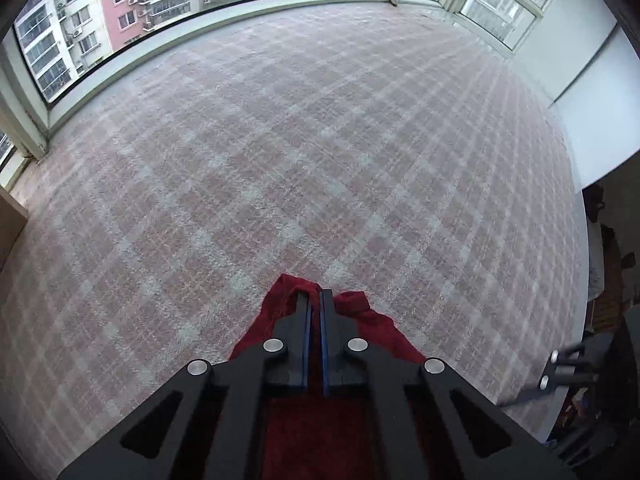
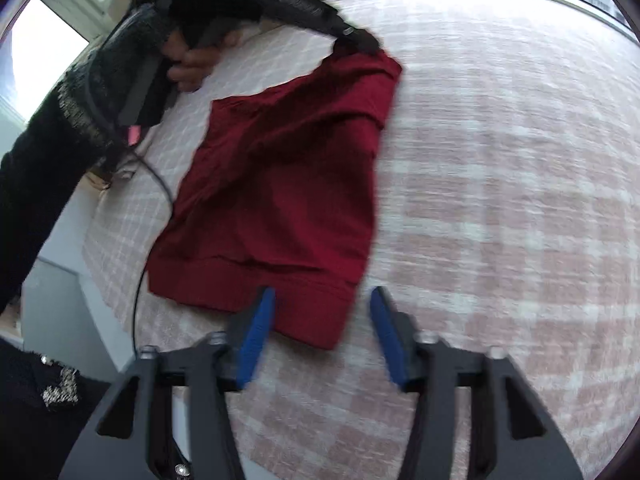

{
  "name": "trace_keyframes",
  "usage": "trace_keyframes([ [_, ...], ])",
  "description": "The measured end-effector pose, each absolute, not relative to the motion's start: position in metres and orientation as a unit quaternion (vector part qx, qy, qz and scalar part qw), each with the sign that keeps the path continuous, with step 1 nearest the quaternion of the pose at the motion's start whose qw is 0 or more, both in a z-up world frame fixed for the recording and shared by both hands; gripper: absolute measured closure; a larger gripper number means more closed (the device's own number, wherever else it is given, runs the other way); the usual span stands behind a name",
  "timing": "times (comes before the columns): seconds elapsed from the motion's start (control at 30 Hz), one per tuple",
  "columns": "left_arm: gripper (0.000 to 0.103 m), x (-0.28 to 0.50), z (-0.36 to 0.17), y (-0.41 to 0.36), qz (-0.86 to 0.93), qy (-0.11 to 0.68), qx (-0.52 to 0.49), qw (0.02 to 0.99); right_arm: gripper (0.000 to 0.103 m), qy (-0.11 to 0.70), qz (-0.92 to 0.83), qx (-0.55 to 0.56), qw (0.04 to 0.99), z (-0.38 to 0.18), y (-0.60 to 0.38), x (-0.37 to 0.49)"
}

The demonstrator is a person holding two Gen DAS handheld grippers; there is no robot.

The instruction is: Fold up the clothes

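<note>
A dark red garment (image 2: pixel 288 184) lies mostly flat on the pink plaid bed cover (image 2: pixel 500 160), with its ribbed hem nearest the right wrist camera. My left gripper (image 1: pixel 315 296) is shut on the far corner of the garment (image 1: pixel 352 304); it also shows in the right wrist view (image 2: pixel 356 40), where it pinches that corner. My right gripper (image 2: pixel 322 300) is open, its blue pads (image 2: pixel 256 332) either side of the hem's near right corner, just above the cover. The right gripper shows blurred at the edge of the left wrist view (image 1: pixel 568 368).
The plaid cover (image 1: pixel 304 152) stretches to large windows (image 1: pixel 80 32) at the far side. A white wall (image 1: pixel 592 92) stands on the right. A black cable (image 2: pixel 148 240) trails beside the garment's left edge. The person's black sleeve (image 2: pixel 36 168) is at the left.
</note>
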State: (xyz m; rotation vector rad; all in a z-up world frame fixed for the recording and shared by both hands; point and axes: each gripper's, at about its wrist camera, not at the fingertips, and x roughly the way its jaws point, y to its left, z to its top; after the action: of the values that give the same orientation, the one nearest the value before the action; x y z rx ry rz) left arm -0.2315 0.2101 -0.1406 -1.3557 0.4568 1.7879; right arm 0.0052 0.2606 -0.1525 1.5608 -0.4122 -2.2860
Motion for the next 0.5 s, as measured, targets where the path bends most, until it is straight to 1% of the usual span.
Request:
trace_keyframes([
  [0.03, 0.101, -0.233, -0.139, 0.208, 0.715, 0.18, -0.536, 0.411, 0.08, -0.146, -0.805, 0.55, 0.165, -0.153, 0.26, 0.005],
  [0.07, 0.101, -0.234, -0.138, 0.207, 0.72, 0.181, -0.533, 0.405, 0.087, -0.152, -0.805, 0.549, 0.165, -0.152, 0.261, 0.005],
  [0.1, 0.101, -0.237, -0.138, 0.206, 0.725, 0.179, -0.531, 0.401, 0.091, -0.16, -0.805, 0.545, 0.172, -0.15, 0.261, 0.008],
  [0.23, 0.101, -0.251, -0.137, 0.201, 0.731, 0.157, -0.527, 0.405, 0.092, -0.174, -0.809, 0.531, 0.182, -0.138, 0.264, 0.035],
  [0.27, 0.1, -0.251, -0.14, 0.203, 0.729, 0.159, -0.529, 0.404, 0.092, -0.178, -0.802, 0.54, 0.182, -0.142, 0.264, 0.039],
  [0.33, 0.1, -0.251, -0.148, 0.207, 0.725, 0.166, -0.534, 0.401, 0.092, -0.16, -0.789, 0.568, 0.171, -0.157, 0.259, 0.039],
  [0.37, 0.098, -0.251, -0.151, 0.209, 0.724, 0.169, -0.536, 0.4, 0.088, -0.158, -0.785, 0.575, 0.17, -0.16, 0.258, 0.038],
  [0.4, 0.095, -0.25, -0.155, 0.211, 0.722, 0.172, -0.539, 0.399, 0.086, -0.16, -0.784, 0.576, 0.166, -0.158, 0.259, 0.035],
  [0.43, 0.095, -0.25, -0.158, 0.213, 0.72, 0.176, -0.541, 0.398, 0.082, -0.162, -0.789, 0.571, 0.158, -0.152, 0.262, 0.034],
  [0.47, 0.094, -0.25, -0.153, 0.209, 0.724, 0.179, -0.534, 0.399, 0.074, -0.164, -0.796, 0.563, 0.154, -0.144, 0.266, 0.034],
  [0.5, 0.093, -0.248, -0.144, 0.203, 0.729, 0.181, -0.527, 0.399, 0.068, -0.164, -0.803, 0.552, 0.15, -0.136, 0.27, 0.034],
])
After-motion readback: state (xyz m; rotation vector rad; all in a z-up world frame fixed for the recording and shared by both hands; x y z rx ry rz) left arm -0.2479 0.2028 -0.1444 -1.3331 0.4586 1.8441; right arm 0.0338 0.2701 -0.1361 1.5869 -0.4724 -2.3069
